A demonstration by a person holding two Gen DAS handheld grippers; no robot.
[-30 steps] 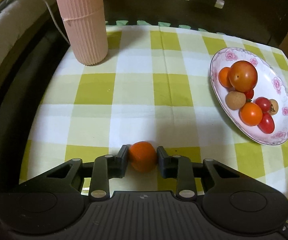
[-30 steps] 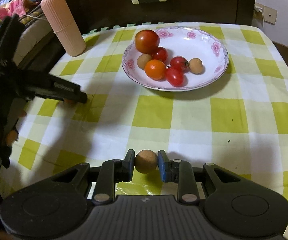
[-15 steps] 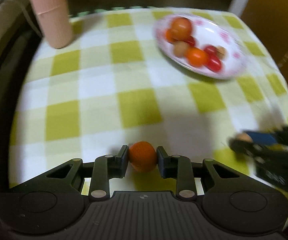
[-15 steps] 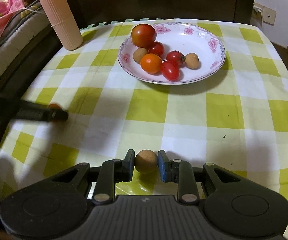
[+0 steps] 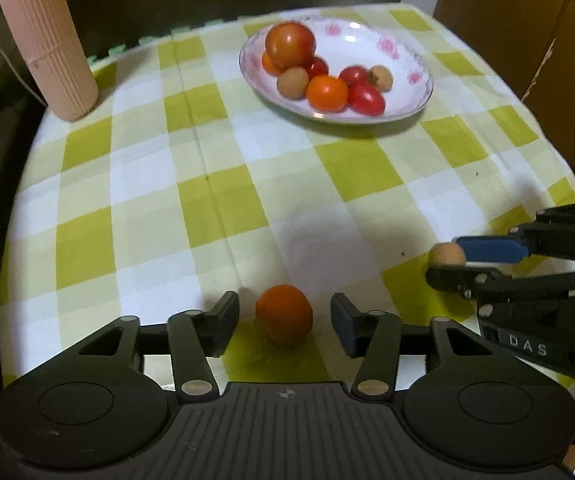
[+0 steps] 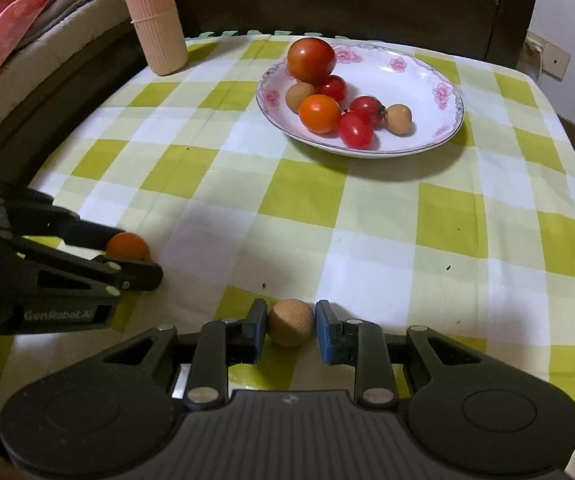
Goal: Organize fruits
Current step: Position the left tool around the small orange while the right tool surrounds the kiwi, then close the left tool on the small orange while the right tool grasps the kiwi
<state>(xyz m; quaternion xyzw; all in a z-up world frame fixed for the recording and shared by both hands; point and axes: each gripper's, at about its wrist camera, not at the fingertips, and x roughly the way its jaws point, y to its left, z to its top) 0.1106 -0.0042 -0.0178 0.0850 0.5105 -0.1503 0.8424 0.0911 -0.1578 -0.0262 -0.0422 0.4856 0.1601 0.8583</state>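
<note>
The left gripper (image 5: 283, 318) is opening its fingers, the orange fruit (image 5: 284, 314) loose between them on the desk (image 5: 223, 200). The right gripper (image 6: 290, 326) pinches a brown fruit (image 6: 290, 322); the plate (image 6: 427, 80) sits well beyond.

Table under checked cloth (image 6: 303, 196) — bearing floral plate (image 6: 427, 80), pink ribbed cylinder (image 6: 153, 16).

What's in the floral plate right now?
The plate holds a large tomato, an orange fruit, three small red tomatoes and two tan fruits. In the left wrist view another orange fruit peeks out behind the large tomato, mostly covered.
</note>
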